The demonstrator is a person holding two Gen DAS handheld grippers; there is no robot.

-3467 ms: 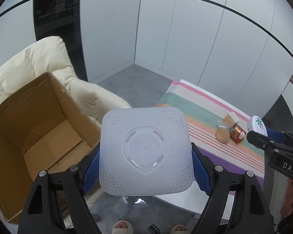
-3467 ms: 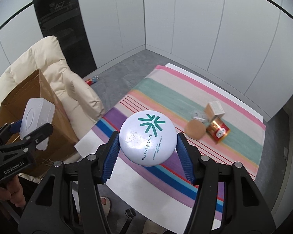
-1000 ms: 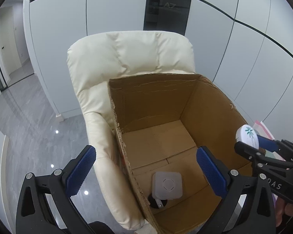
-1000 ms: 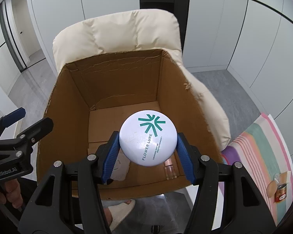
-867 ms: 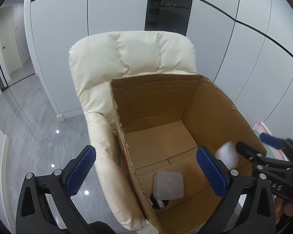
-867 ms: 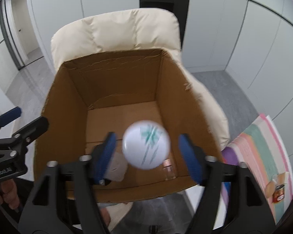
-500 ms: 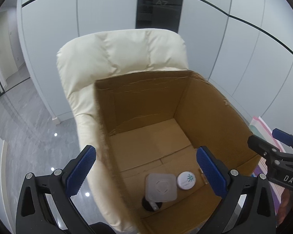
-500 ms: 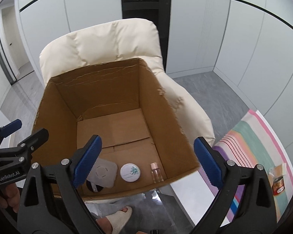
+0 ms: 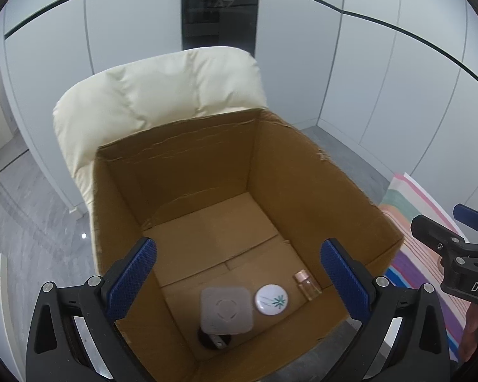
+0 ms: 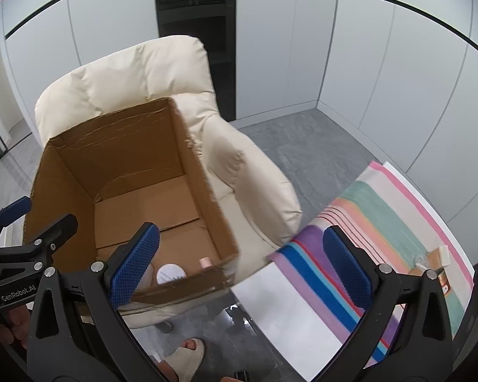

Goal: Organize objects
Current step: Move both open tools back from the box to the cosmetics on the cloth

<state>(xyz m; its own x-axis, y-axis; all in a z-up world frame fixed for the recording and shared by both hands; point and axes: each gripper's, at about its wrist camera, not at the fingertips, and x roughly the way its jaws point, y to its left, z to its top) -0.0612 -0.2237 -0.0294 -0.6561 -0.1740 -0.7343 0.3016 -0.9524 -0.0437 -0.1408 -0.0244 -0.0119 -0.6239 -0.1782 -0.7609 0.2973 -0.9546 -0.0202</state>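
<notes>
An open cardboard box (image 9: 302, 175) stands on a cream armchair (image 9: 162, 89). On its floor lie a white square device (image 9: 226, 310), a round white tin with a green logo (image 9: 271, 298) and a small glass bottle (image 9: 306, 285). My left gripper (image 9: 237, 254) hangs open and empty above the box. My right gripper (image 10: 240, 242) is over the box's right rim; its jaws are opening, with nothing between them. In the right wrist view the box (image 10: 127, 152) shows the tin (image 10: 171, 273) and the bottle (image 10: 205, 261) near its front wall.
A table with a striped cloth (image 10: 382, 222) stands to the right of the armchair (image 10: 143, 70), with a few small items (image 10: 436, 258) at its far end. A dark object (image 9: 212, 340) lies under the white device. A person's foot (image 10: 184, 356) is on the grey floor.
The right gripper's jaws spread and the round tin dropped into the box beside the white device. Both grippers have since swung right; the striped table fills more of the right wrist view.
</notes>
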